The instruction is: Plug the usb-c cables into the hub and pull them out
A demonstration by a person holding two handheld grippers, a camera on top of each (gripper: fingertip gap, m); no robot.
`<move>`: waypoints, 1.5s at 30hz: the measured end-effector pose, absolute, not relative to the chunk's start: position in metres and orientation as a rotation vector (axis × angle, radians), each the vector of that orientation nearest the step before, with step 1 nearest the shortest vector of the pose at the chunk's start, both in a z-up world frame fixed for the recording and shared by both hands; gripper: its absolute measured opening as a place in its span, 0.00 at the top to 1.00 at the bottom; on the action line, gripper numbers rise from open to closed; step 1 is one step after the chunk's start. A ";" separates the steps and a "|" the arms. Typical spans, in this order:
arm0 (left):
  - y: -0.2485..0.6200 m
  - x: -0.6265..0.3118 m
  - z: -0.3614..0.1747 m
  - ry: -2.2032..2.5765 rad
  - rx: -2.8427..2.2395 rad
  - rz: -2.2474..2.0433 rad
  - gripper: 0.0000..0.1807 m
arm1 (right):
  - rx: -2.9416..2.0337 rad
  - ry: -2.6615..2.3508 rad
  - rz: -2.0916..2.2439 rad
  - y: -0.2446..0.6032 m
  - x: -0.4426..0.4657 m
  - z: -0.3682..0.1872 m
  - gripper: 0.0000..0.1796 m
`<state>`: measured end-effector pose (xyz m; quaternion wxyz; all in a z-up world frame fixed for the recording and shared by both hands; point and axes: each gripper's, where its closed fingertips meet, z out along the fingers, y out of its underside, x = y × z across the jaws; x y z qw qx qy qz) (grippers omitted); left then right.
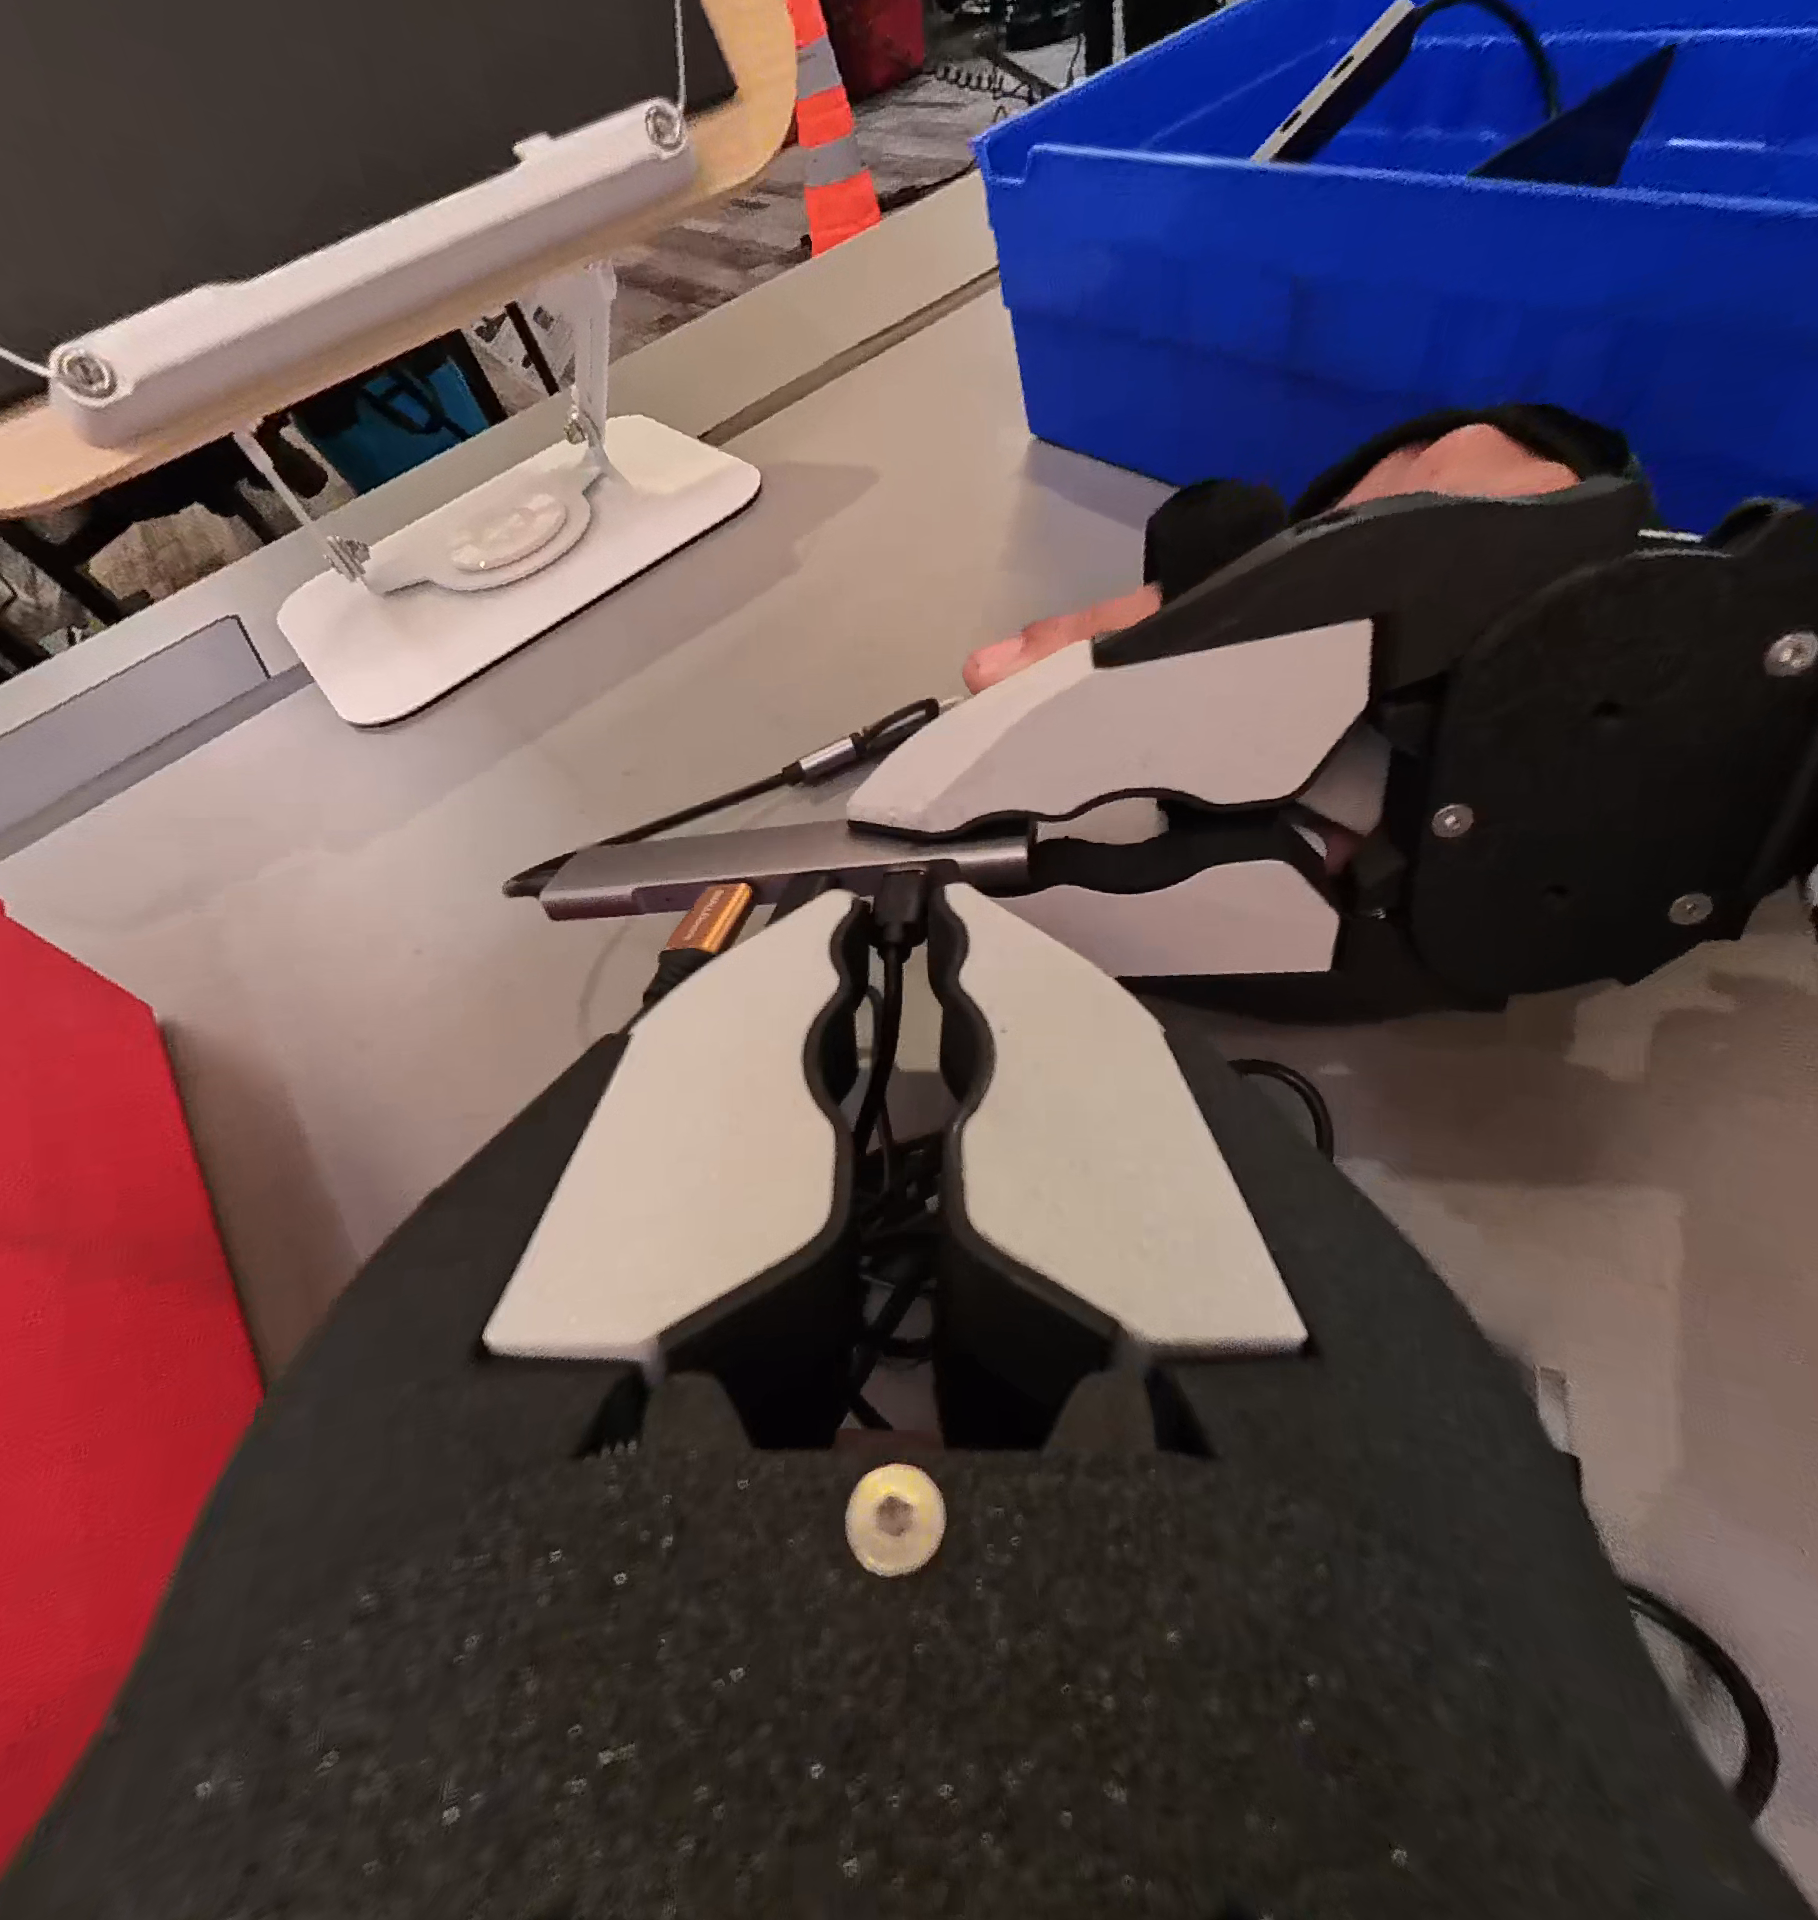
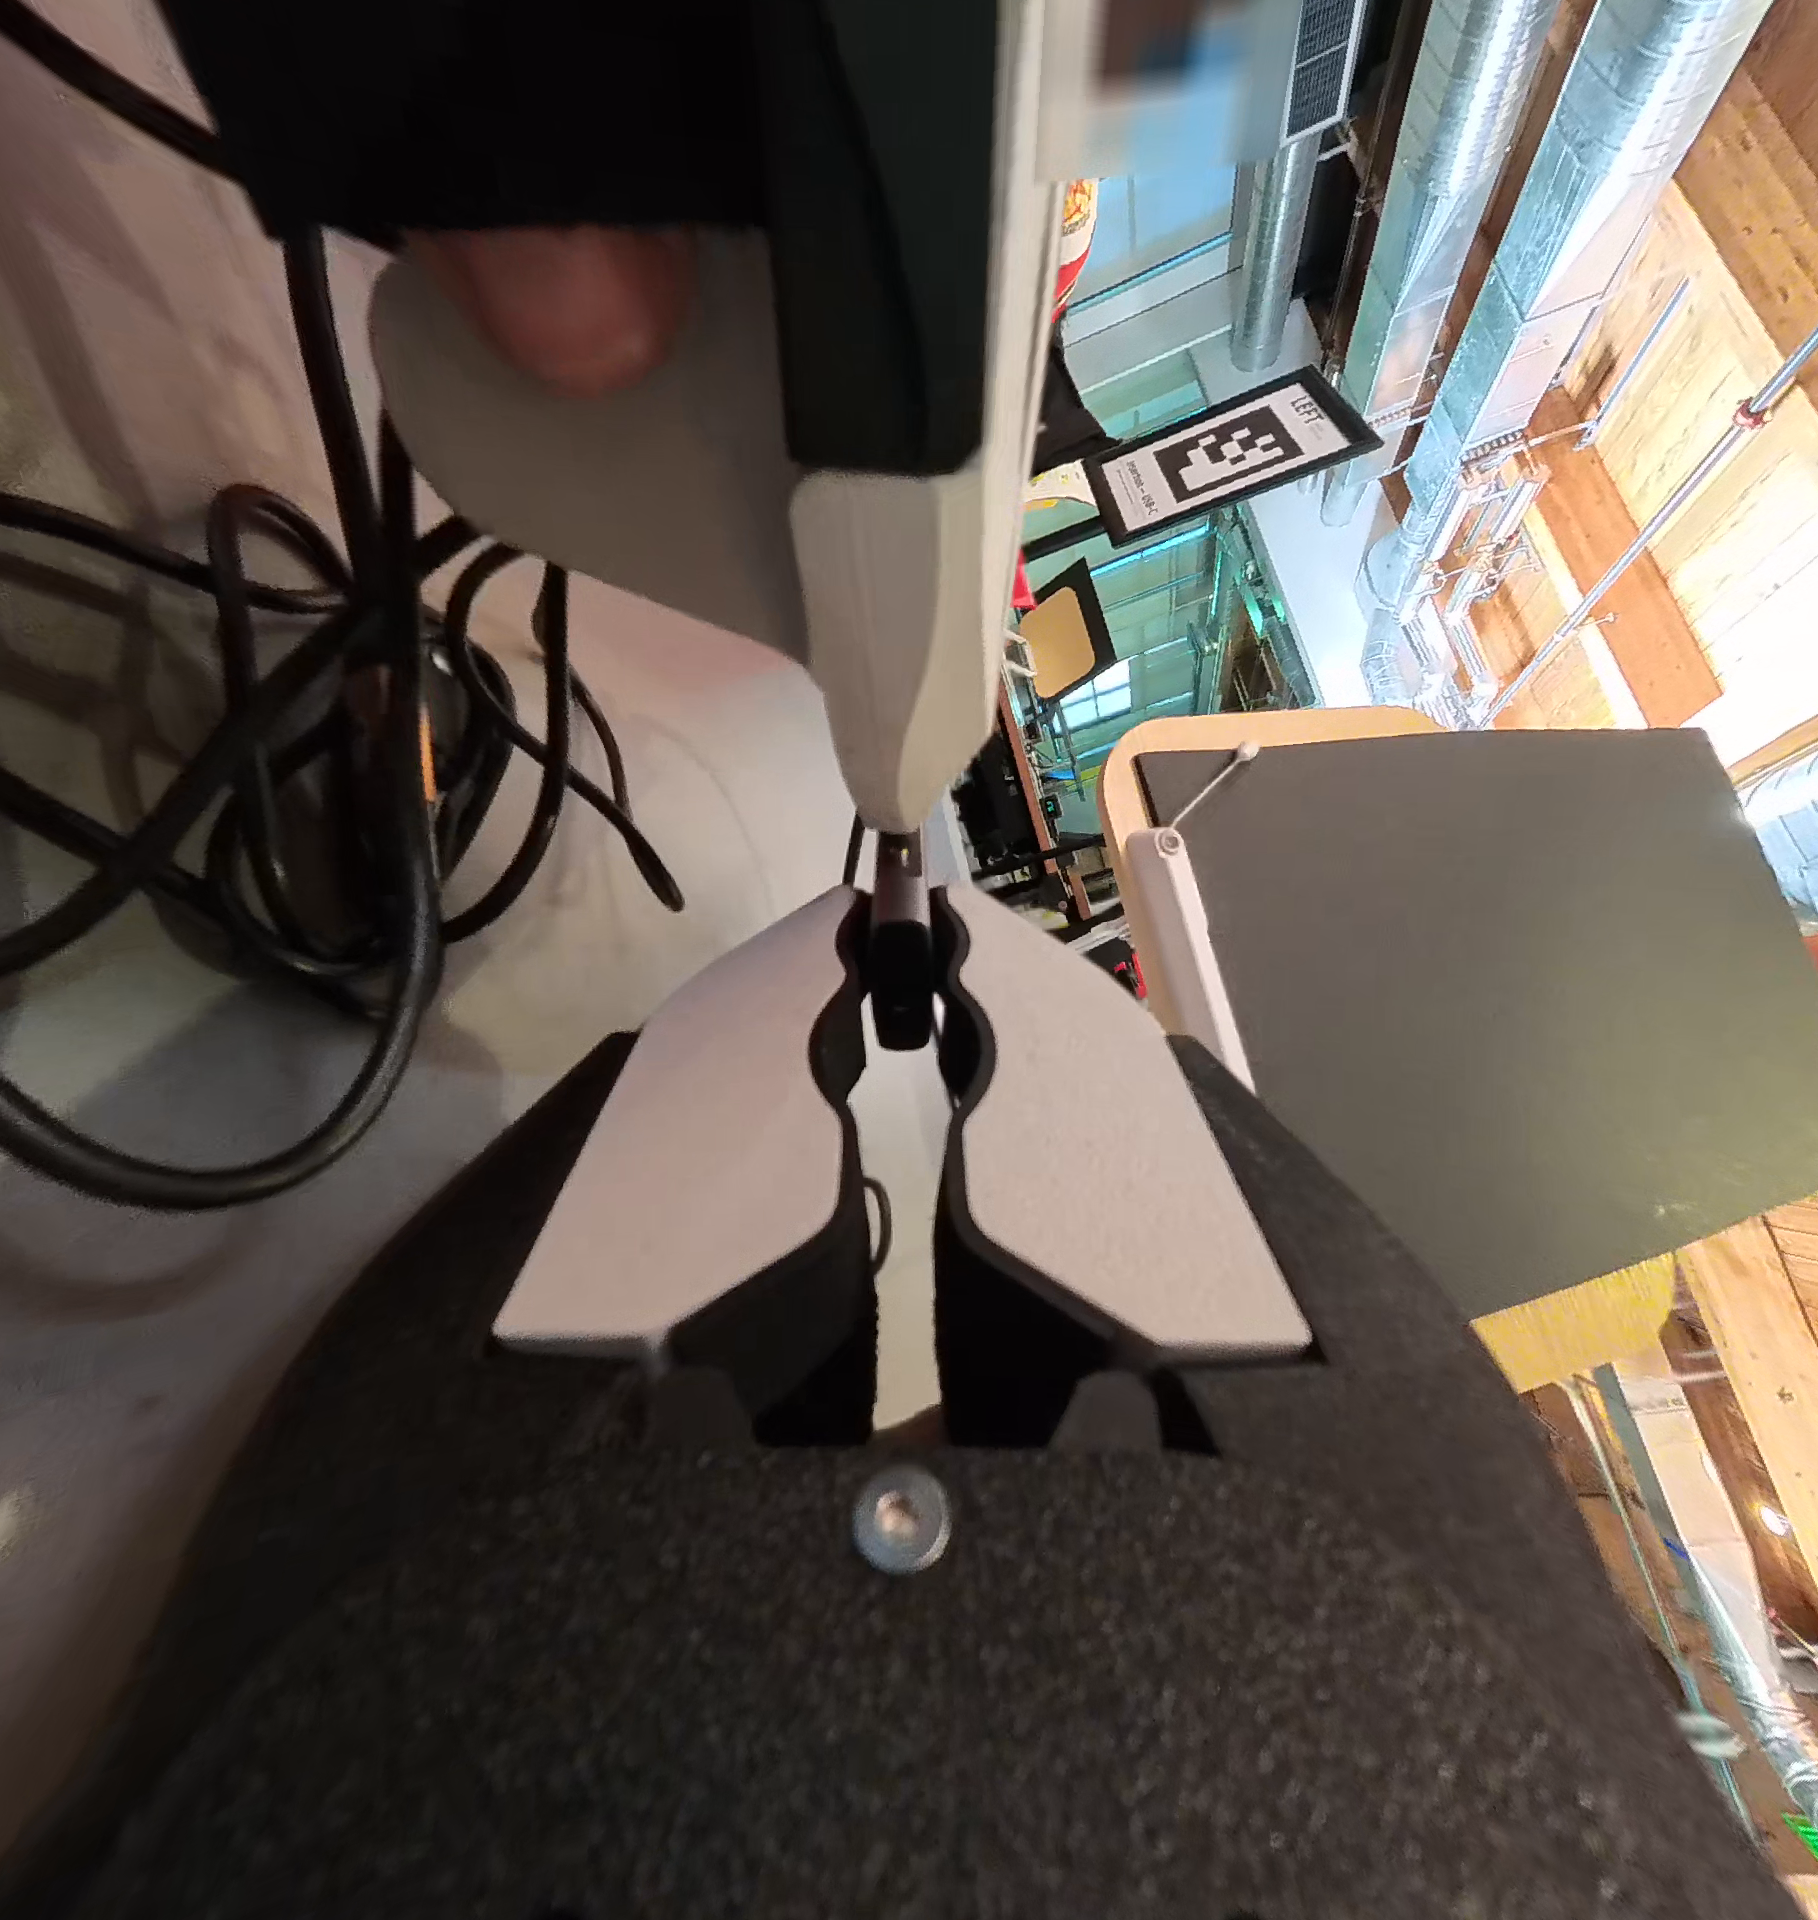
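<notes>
Around the grey hub (image 1: 780, 868), we are seeing open tabletop (image 1: 448, 862) lying to its left. A blue bin (image 1: 1404, 312) is blocking beyond it, the right gripper (image 1: 946, 821) is crowding its right end, and tangled black cables (image 2: 261, 831) are lying nearby.

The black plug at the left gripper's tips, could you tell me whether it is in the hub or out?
In. The black plug meets the hub edge with no gap, beside the orange plug.
</notes>
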<state>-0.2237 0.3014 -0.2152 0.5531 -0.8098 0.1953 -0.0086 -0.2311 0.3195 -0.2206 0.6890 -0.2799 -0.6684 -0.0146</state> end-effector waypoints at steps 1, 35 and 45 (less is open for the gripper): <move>0.301 -0.223 -0.214 0.476 -1.906 -0.008 0.94 | -0.637 -1.492 -0.012 0.318 -0.231 -0.221 0.95; 0.216 -0.223 -0.199 0.364 -1.913 -0.116 0.85 | -0.547 -1.434 -0.177 0.326 -0.227 -0.213 0.95; 0.181 -0.253 -0.217 0.307 -1.979 -0.085 0.88 | -0.647 -1.300 -0.341 0.352 -0.204 -0.131 0.95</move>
